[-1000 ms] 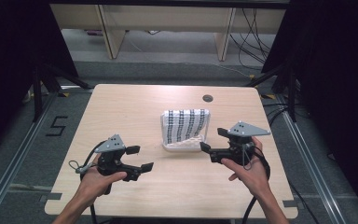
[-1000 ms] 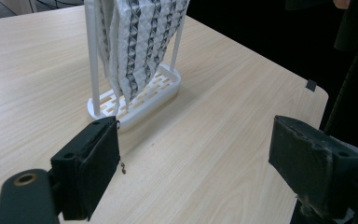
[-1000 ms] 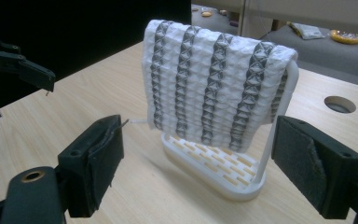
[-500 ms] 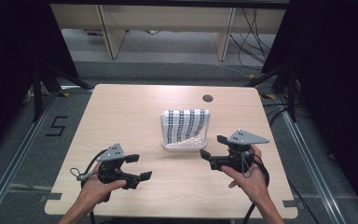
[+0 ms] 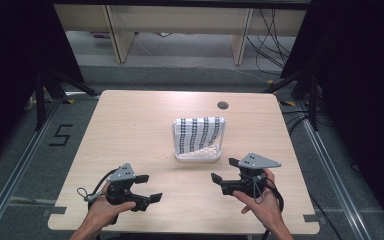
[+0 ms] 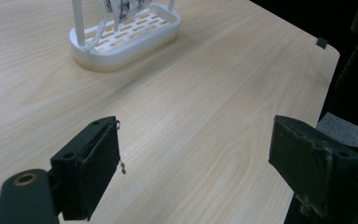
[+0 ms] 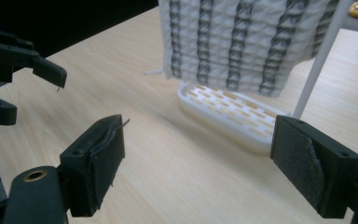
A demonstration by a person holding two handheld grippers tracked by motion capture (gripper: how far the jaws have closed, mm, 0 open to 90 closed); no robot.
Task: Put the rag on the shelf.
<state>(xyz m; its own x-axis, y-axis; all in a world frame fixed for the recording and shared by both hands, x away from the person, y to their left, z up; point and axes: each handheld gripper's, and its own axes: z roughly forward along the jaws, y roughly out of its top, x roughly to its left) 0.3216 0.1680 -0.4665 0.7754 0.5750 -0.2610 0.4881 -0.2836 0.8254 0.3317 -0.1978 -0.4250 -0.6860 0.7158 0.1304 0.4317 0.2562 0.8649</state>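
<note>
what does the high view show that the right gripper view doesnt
High view alone: both hands, the round hole in the table top, the floor with a "5" marking, and the right claw from above. Right gripper view alone: the slotted base of the white rack up close. Shared: the patterned cloth hanging on the rack, the wooden table, and the open left claw.

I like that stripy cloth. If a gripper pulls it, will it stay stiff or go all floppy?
The cloth probably flops: it drapes in soft folds over the white rack. It looks knitted, so likely light and grippy. A pull might tip the rack.
</note>
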